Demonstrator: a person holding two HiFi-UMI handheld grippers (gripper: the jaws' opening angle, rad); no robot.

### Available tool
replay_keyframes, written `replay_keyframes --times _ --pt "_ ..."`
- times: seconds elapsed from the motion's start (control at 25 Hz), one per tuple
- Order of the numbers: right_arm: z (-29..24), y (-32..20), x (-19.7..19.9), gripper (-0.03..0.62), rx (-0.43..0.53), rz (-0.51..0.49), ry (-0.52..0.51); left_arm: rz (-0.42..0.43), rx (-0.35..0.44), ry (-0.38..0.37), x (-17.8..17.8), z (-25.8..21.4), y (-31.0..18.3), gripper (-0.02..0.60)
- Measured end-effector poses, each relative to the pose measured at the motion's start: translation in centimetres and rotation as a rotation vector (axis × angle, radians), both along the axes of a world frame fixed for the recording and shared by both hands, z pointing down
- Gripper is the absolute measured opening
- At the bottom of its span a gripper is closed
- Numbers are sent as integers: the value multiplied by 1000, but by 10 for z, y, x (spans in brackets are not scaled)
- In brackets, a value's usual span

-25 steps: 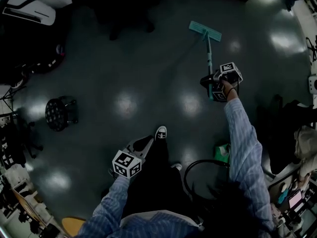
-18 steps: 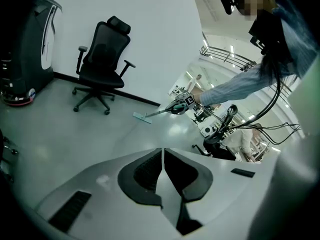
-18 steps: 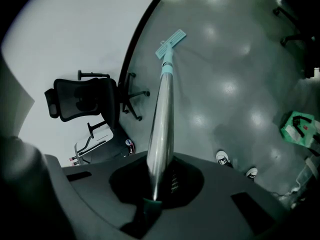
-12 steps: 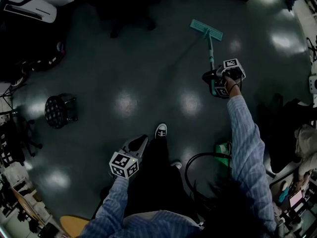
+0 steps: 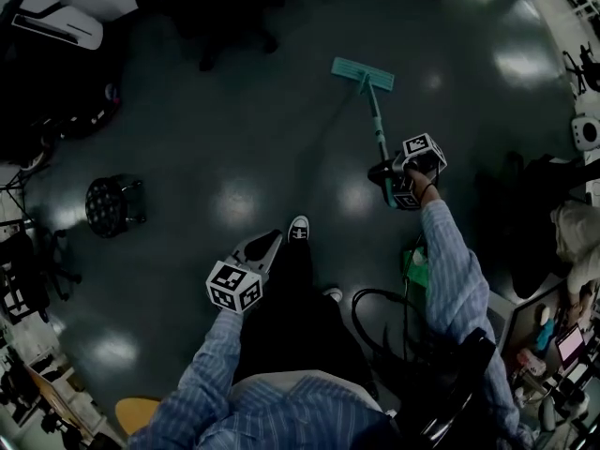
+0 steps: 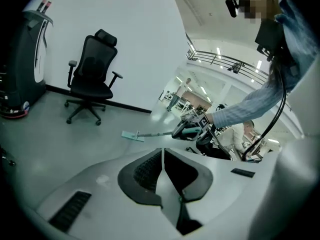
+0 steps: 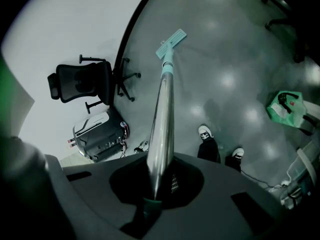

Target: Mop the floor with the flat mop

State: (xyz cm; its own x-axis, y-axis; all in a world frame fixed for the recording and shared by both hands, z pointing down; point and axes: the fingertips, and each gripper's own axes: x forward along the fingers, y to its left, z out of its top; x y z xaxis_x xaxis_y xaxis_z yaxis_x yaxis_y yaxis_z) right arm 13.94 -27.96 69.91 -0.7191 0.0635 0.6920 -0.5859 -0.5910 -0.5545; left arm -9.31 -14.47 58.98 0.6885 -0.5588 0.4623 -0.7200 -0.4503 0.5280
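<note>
The flat mop has a teal head (image 5: 362,74) lying flat on the dark shiny floor and a long pole (image 5: 378,127) running back to my right gripper (image 5: 394,178), which is shut on the pole. In the right gripper view the metal pole (image 7: 162,119) rises from between the jaws to the teal mop head (image 7: 171,43). My left gripper (image 5: 265,245) hangs low by the person's legs, shut with nothing in it; its view shows the jaws pressed together and the mop head (image 6: 133,136) far off on the floor.
A black office chair (image 6: 92,76) stands by the white wall, with a large dark machine (image 6: 20,64) to its left. A round black stool (image 5: 111,208) sits left. A green bag (image 5: 417,265) and a black cable loop (image 5: 375,298) lie near the person's shoes (image 5: 298,229).
The mop head has slid left and slightly nearer across the floor, and my right gripper has drawn back with the pole. The left gripper has barely moved.
</note>
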Motion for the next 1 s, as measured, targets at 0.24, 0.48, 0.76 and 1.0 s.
replay_keyframes --times 0.24,0.48,0.76,1.0 --pt "-14 119 4 18 -28 -32 -7 54 52 -12 20 -30 54 18" --pt "-22 226 7 18 -46 -36 -43 55 93 -10 34 -57 114 18" --pt "-24 372 9 18 -61 -57 -65 33 141 -1 50 -69 190 18" --pt "-37 486 16 18 -73 -89 -77 84 184 15 77 -88 251 18"
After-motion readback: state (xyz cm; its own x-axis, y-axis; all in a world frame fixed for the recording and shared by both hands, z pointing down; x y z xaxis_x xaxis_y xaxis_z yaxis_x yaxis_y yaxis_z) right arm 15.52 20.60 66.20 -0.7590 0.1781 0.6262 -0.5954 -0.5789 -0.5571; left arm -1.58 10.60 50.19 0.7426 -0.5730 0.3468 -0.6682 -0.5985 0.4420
